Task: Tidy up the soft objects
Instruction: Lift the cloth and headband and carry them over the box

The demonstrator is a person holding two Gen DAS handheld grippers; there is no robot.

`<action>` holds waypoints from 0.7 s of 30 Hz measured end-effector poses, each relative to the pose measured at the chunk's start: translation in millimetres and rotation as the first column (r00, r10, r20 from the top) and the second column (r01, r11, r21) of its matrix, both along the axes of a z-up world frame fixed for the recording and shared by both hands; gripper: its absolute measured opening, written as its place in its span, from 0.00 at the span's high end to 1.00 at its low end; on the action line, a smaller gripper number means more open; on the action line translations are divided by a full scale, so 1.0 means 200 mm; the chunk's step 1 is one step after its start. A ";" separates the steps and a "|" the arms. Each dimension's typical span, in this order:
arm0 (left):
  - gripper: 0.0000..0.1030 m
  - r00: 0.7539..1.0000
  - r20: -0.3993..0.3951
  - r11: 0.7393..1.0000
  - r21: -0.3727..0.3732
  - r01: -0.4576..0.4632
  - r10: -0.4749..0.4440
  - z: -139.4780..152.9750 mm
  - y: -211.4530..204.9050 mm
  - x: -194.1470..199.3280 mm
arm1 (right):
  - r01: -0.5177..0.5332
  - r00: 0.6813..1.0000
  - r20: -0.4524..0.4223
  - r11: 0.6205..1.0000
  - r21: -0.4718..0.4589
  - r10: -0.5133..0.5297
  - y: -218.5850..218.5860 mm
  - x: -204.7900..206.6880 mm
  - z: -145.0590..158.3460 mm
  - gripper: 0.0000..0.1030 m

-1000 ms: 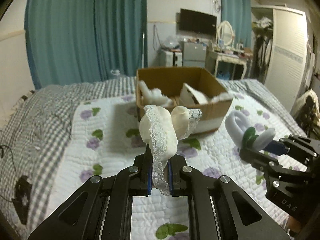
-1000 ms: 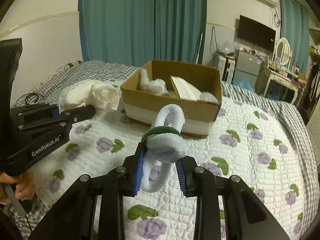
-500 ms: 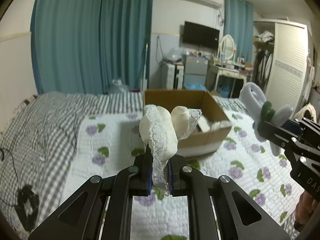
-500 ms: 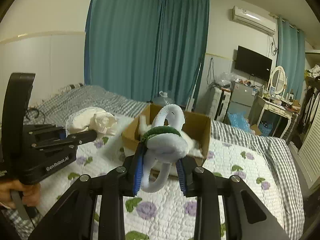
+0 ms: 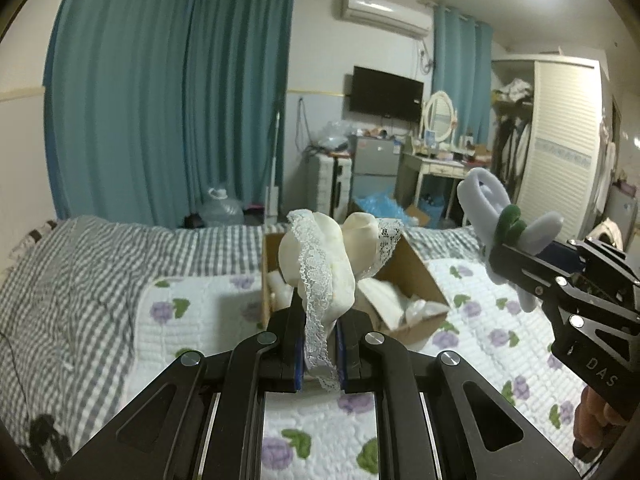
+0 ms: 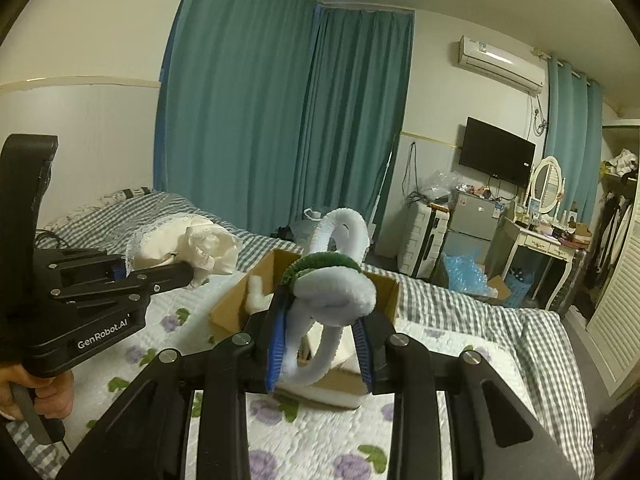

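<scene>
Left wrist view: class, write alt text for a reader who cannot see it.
The left tool grips a cream lace-trimmed cloth bundle above a flower-print quilted bed, in front of an open brown cardboard box. At right, the right tool holds a white fuzzy loop with a green band.

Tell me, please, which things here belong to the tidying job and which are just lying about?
Job:
- lace cloth in left gripper
- white fuzzy toy in right gripper
- box

Lying about:
- water jug
- TV
- mirror
- fridge
</scene>
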State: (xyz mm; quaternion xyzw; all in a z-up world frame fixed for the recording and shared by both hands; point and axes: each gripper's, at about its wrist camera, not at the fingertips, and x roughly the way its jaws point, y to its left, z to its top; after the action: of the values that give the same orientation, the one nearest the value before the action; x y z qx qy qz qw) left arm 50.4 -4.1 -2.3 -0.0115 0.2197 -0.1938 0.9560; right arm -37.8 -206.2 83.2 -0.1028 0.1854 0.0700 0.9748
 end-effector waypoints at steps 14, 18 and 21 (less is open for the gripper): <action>0.89 0.999 -0.009 0.999 0.029 -0.034 0.034 -0.03 -0.09 0.38 | 0.013 1.000 -0.014 1.000 -0.009 -0.013 -0.05 0.39 -0.10 0.70; 0.89 0.998 -0.061 1.000 0.020 -0.020 0.021 -0.08 -0.14 0.52 | 0.015 0.999 -0.039 1.000 -0.004 -0.015 -0.09 0.52 -0.16 0.70; 0.89 0.996 -0.091 1.000 0.026 -0.016 0.018 -0.14 -0.18 0.61 | 0.018 0.998 -0.060 1.000 -0.009 -0.018 -0.11 0.61 -0.21 0.70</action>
State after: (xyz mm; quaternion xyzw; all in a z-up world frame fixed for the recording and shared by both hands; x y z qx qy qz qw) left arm 171.5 -40.2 -29.5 -0.0103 0.2652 -0.1822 0.9467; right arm 85.0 -227.5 41.6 -0.1029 0.2156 0.0635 0.9690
